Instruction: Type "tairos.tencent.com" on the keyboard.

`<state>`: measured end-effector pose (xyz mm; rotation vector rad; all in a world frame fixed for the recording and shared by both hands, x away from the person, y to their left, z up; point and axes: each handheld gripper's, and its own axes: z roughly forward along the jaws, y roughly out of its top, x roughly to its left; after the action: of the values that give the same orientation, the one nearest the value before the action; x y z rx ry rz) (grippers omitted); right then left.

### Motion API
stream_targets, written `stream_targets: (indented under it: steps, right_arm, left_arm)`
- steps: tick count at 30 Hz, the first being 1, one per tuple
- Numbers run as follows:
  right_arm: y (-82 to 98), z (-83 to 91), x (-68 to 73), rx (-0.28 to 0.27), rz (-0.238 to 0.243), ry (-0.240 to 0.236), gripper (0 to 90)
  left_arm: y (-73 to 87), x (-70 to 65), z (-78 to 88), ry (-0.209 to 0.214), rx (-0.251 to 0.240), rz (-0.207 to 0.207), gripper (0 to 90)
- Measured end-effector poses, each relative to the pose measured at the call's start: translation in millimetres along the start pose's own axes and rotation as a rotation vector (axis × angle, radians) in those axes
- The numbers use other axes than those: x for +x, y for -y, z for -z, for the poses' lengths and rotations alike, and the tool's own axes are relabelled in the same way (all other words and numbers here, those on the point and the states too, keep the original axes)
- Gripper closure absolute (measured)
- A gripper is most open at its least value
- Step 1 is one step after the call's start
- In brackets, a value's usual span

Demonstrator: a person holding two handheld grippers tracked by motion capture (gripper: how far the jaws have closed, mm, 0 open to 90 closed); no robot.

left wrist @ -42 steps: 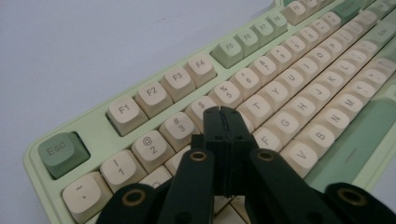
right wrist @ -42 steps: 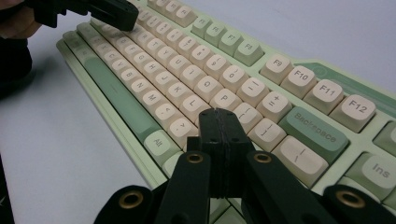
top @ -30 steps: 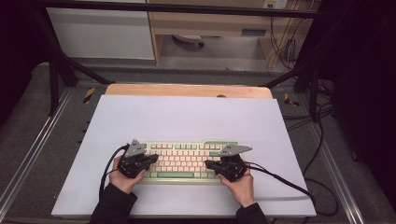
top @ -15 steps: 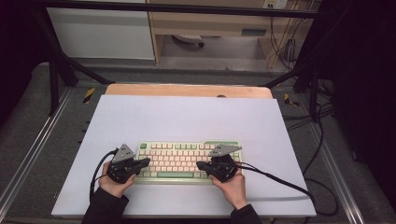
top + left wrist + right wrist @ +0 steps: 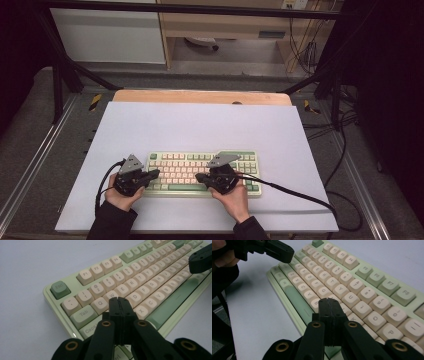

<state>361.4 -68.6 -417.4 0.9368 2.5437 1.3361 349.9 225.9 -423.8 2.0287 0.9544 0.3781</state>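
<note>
A pale green keyboard [image 5: 182, 166] with cream keys lies near the front of the white table sheet [image 5: 200, 125]. My left gripper [image 5: 156, 173] is shut with nothing in it, and its tip hovers over the keyboard's left end. In the left gripper view the closed jaws [image 5: 118, 300] sit above the keys [image 5: 130, 287] near the Caps Lock row. My right gripper [image 5: 198, 177] is shut and empty over the lower middle keys. The right gripper view has its closed tip [image 5: 329, 300] just above the bottom letter row beside the space bar [image 5: 295, 298]. The left gripper [image 5: 279, 251] appears there at top left.
A wooden table edge [image 5: 200, 96] runs behind the sheet. Black cables [image 5: 295, 192] trail from the right gripper across the sheet to the right. Black frame bars [image 5: 65, 75] stand at both sides, and a cabinet and floor lie beyond the table.
Both hands have shifted left along the keyboard. The right gripper moved from the right end toward the middle. The left gripper moved to the left end.
</note>
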Motion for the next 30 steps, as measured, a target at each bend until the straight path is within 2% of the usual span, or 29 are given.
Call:
stream_targets:
  steps: [6,15,23,30]
  right_arm:
    - [2.1,-11.1,0.0,0.015,-0.013,-0.004,90.0]
    - [3.2,-17.7,-1.0,0.018,-0.016,-0.011,90.0]
    - [5.0,-23.0,0.6,0.040,0.011,0.003,90.0]
    - [5.3,-21.7,1.9,0.025,0.015,0.004,90.0]
  left_arm:
    - [0.0,0.1,-0.3,0.001,0.000,-0.002,89.9]
    - [0.2,-0.2,-1.3,0.001,0.003,-0.003,89.9]
    - [0.1,-0.2,-1.2,0.001,0.003,-0.003,89.9]
    - [0.2,-0.1,-1.3,0.000,0.003,-0.004,89.9]
